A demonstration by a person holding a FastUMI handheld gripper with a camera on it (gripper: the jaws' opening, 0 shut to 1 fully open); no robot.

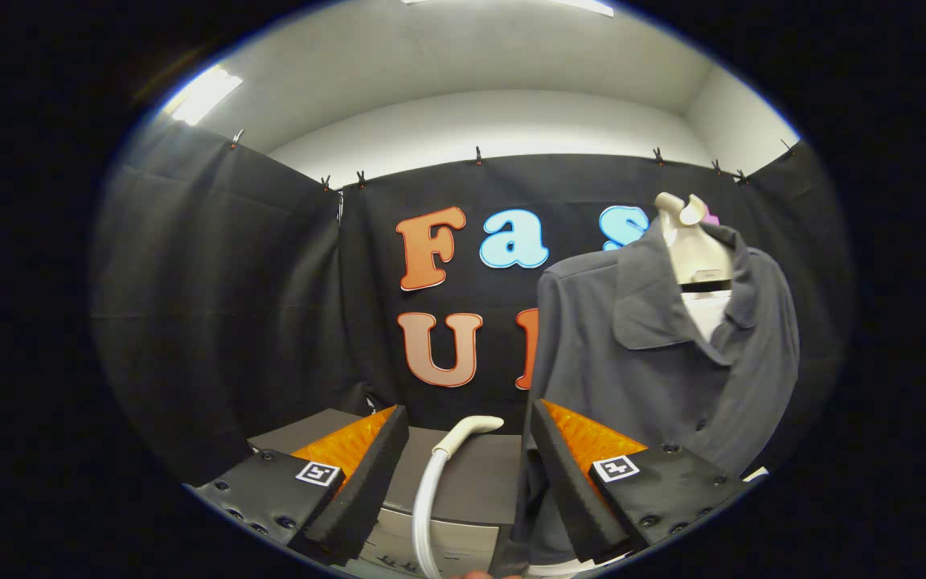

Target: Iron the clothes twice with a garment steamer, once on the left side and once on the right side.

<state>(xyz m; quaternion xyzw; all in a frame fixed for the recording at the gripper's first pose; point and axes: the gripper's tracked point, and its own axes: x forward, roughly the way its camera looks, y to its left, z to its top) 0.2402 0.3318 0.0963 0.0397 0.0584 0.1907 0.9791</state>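
Grey table (479, 474); gripper (467, 482) spread around steamer handle (451, 450); jacket (656, 362) beside.

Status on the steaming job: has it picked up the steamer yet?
Nothing looks done. The gripper is open, holding nothing; the steamer head and its hose sit between the fingers, ungrasped, on the grey unit. The grey shirt hangs on its mannequin beyond the right finger. Left: grasp the steamer and make both passes.
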